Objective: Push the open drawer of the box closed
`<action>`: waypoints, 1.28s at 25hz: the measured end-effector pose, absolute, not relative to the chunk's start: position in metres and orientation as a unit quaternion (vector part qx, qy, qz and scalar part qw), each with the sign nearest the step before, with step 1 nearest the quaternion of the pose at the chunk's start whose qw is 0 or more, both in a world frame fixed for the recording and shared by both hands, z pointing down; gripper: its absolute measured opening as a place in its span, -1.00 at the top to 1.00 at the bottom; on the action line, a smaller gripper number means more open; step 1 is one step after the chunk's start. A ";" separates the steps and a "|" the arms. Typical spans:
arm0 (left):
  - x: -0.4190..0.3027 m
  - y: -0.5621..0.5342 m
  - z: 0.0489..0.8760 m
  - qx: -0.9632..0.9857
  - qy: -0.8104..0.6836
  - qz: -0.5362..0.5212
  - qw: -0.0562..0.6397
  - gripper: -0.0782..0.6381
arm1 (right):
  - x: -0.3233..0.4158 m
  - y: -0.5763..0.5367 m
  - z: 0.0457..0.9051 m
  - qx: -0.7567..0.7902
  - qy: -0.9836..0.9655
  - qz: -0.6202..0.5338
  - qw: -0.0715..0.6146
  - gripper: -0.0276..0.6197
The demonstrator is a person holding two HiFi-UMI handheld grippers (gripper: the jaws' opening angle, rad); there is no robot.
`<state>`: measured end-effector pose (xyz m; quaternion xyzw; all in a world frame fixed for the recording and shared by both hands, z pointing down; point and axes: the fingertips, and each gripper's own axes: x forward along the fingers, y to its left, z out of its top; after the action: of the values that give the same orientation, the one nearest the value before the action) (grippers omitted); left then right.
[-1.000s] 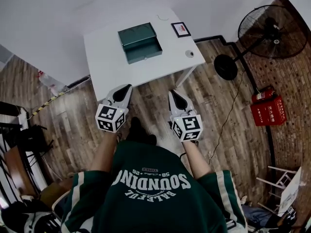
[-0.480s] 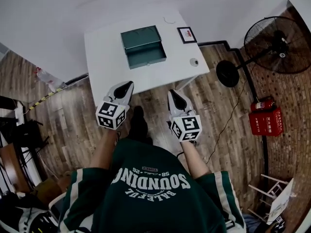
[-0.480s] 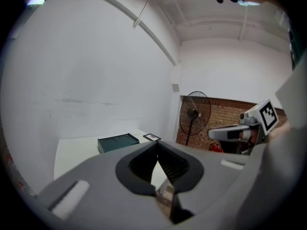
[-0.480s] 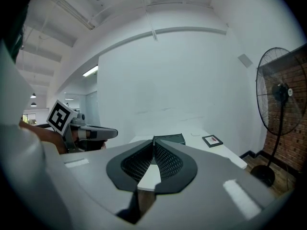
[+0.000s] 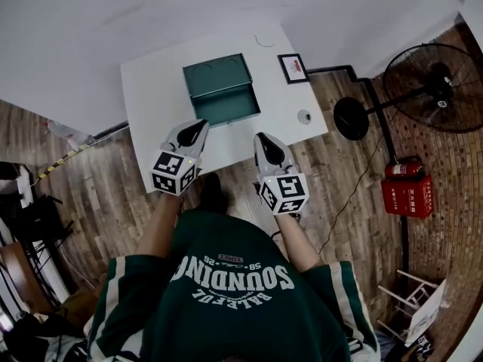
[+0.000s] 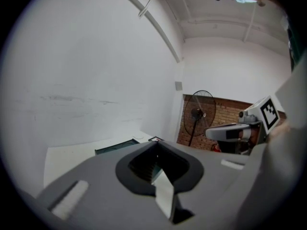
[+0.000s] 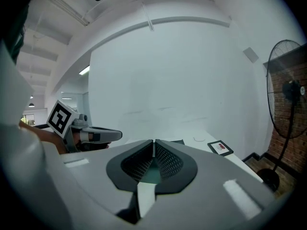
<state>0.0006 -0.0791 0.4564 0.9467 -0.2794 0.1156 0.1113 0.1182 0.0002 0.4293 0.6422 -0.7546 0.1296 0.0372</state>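
A dark green metal box (image 5: 215, 74) stands on the white table (image 5: 155, 104), with its drawer (image 5: 229, 109) pulled out toward me. My left gripper (image 5: 198, 124) hovers over the table's near edge, just left of the drawer front, its jaws shut on nothing. The right gripper (image 5: 261, 137) is over the near edge to the drawer's right, also shut and empty. In the left gripper view the box (image 6: 115, 147) shows low beyond the closed tips (image 6: 156, 143). Along the right gripper (image 7: 153, 141), green shows under the closed tips.
A small framed picture (image 5: 293, 68) lies right of the box, and a small round object (image 5: 304, 116) sits near the table's right corner. A standing fan (image 5: 434, 78) and a red fire-extinguisher box (image 5: 407, 194) are on the wooden floor to the right. A white wall backs the table.
The table and box have come nearer. Both grippers moved forward from above the floor to above the table's near edge, either side of the drawer. Jaws stayed shut.
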 end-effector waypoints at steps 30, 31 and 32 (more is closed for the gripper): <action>0.005 -0.175 0.503 0.932 -0.296 0.147 0.151 0.64 | 0.115 -0.102 0.511 0.607 -0.761 0.206 0.098 0.92; 0.004 -0.174 0.505 0.930 -0.297 0.149 0.154 0.64 | 0.114 -0.100 0.518 0.605 -0.761 0.212 0.102 0.91; 0.002 -0.173 0.509 0.929 -0.299 0.151 0.156 0.64 | 0.113 -0.098 0.525 0.603 -0.760 0.218 0.106 0.92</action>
<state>0.0019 -0.1726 0.5086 0.9292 -0.2987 0.1512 0.1564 0.1132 -0.0983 0.5251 0.6033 -0.7600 0.2176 0.1056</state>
